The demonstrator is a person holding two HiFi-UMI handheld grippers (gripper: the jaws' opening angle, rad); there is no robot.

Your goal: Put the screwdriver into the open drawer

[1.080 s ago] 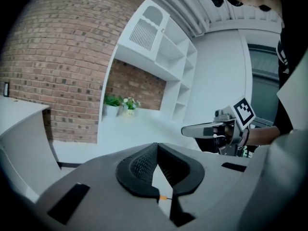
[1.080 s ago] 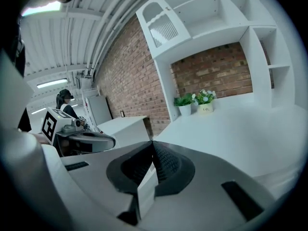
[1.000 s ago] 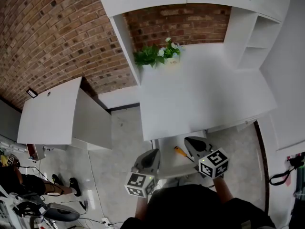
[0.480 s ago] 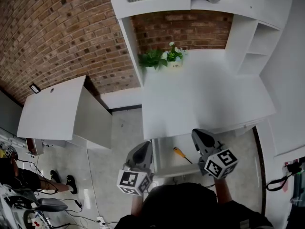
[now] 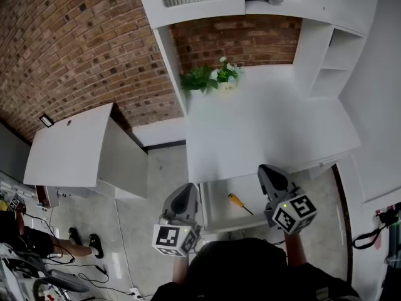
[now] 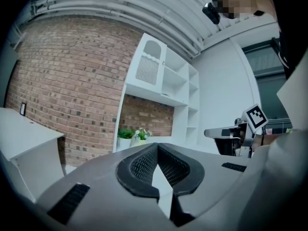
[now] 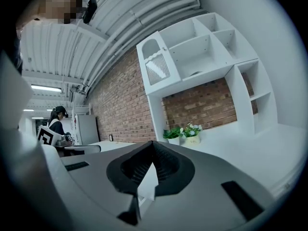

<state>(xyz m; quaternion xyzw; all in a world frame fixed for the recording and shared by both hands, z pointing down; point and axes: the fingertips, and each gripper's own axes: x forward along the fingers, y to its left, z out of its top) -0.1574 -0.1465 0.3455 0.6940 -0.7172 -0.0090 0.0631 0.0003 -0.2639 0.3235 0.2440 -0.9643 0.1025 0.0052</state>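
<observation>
My grey left tongs (image 5: pixel 186 192) and right tongs (image 5: pixel 268 171) are both clenched, empty; the yellow-handled screwdriver (image 5: pixel 236 200) lies between them, seemingly inside the open white drawer (image 5: pixel 218 216).

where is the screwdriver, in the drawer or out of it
In it. The screwdriver lies loose on the floor of the open drawer below the desk edge.

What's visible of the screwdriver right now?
The screwdriver is small, with a yellow-orange handle and a thin dark shaft. It lies flat and diagonal on the white floor of the open drawer below the desk edge, handle toward the desk. Only the drawer touches it; the left gripper and right gripper stand clear on either side. Only the head view shows it.
</observation>
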